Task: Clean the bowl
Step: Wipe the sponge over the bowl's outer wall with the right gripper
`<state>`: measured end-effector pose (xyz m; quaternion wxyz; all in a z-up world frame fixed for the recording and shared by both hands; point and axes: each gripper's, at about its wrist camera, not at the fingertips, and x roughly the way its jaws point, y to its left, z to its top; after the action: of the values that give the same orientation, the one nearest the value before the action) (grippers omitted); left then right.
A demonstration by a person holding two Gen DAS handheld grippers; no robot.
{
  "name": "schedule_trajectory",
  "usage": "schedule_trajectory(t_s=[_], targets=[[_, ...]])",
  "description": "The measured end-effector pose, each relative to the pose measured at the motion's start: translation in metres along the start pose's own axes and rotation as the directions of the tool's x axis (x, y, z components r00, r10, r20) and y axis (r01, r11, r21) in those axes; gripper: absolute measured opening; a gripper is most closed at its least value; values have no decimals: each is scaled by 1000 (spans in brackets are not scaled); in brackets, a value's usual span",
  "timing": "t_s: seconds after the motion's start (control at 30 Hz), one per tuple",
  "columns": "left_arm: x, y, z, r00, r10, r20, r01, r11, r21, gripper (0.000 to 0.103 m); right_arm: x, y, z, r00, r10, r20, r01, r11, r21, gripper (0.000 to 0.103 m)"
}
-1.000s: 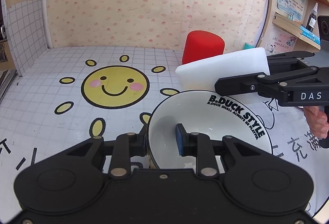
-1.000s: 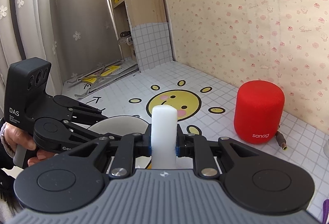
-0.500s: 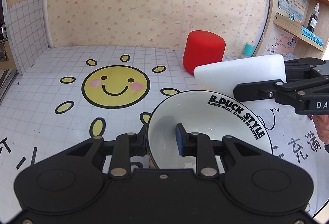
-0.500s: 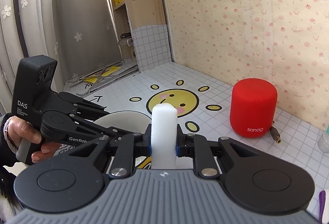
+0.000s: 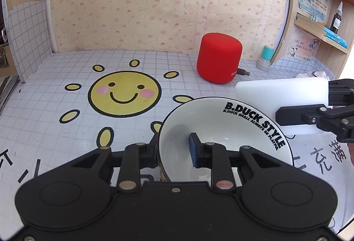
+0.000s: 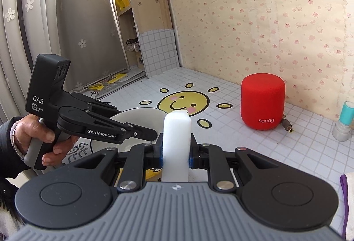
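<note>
The left gripper (image 5: 174, 149) has its jaws clamped on the near wall of the white ceramic bowl with black lettering (image 5: 223, 130), holding it on the tiled bench (image 5: 66, 130). Just beyond the bowl's right rim, the right gripper (image 6: 176, 153) pinches a white foam sponge block (image 5: 281, 95). Wiping looks unstarted; next the sponge must drop inside the bowl. Farther back stands a red cylindrical speaker (image 5: 219, 57).

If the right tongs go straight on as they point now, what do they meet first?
Probably the white bowl: the sponge clamped in the right tongs leads towards its far rim, though depth is unclear.
</note>
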<state>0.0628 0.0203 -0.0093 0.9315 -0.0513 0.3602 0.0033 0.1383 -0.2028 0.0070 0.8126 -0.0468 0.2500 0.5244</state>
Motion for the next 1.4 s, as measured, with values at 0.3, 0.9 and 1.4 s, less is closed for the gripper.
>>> schedule_trajectory(t_s=[0.3,0.9,1.4], targets=[[-2,1,8,999,-35,6,34,992,123,28,2,-3,1,1000,-1,-7,1,1000,8,21],[3,2,17,994,-102,-27,106,965,239,22,9,-2,11,999,-7,-37,7,1000,-16,21],[0,2,9,999,-43,-12,44,989,138,21,34,-8,36,999,17,-41,-19,999,-41,21]])
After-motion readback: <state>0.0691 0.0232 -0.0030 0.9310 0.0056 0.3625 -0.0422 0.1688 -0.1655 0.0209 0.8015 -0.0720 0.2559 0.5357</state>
